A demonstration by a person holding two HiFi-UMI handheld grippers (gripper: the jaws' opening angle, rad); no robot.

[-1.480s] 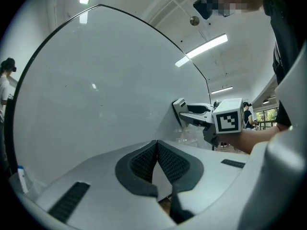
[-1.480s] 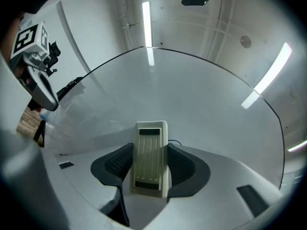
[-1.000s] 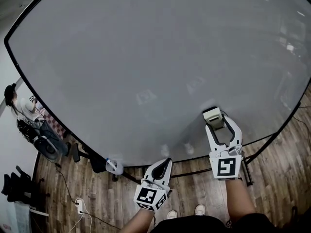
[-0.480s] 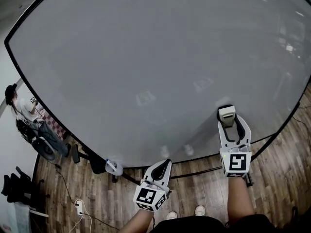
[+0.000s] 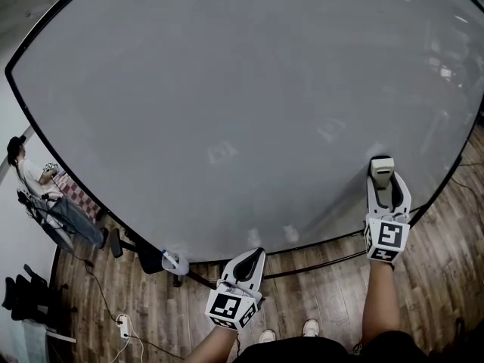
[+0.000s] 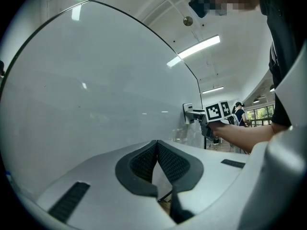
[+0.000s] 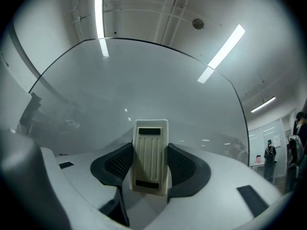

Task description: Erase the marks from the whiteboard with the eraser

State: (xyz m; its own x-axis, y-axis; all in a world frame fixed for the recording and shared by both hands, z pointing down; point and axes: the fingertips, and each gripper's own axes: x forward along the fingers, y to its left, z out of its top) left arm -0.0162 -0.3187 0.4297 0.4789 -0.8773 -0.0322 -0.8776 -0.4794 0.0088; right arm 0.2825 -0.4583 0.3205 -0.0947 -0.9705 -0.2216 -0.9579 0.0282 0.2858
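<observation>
A large whiteboard [image 5: 227,89] fills the head view; its surface looks plain grey-white with only faint reflections, and I make out no marks. My right gripper [image 5: 382,174] is shut on a cream ribbed eraser [image 7: 150,156], held against the board near its lower right edge. The eraser [image 5: 381,169] shows at the jaw tips in the head view. My left gripper [image 5: 254,260] hangs below the board's bottom edge, shut with nothing between its dark pads [image 6: 144,163]. From the left gripper view the right gripper [image 6: 199,115] shows against the board [image 6: 96,90].
The board's black frame and stand legs [image 5: 318,263] run over a wood floor [image 5: 151,316]. A marker cup [image 5: 175,262] hangs at the board's lower edge. A seated person [image 5: 38,184] and bags sit at the far left. Another person [image 7: 270,152] stands in the distance.
My right gripper has slid the eraser to the right along the board's lower part, toward the right edge. The left gripper has stayed where it was.
</observation>
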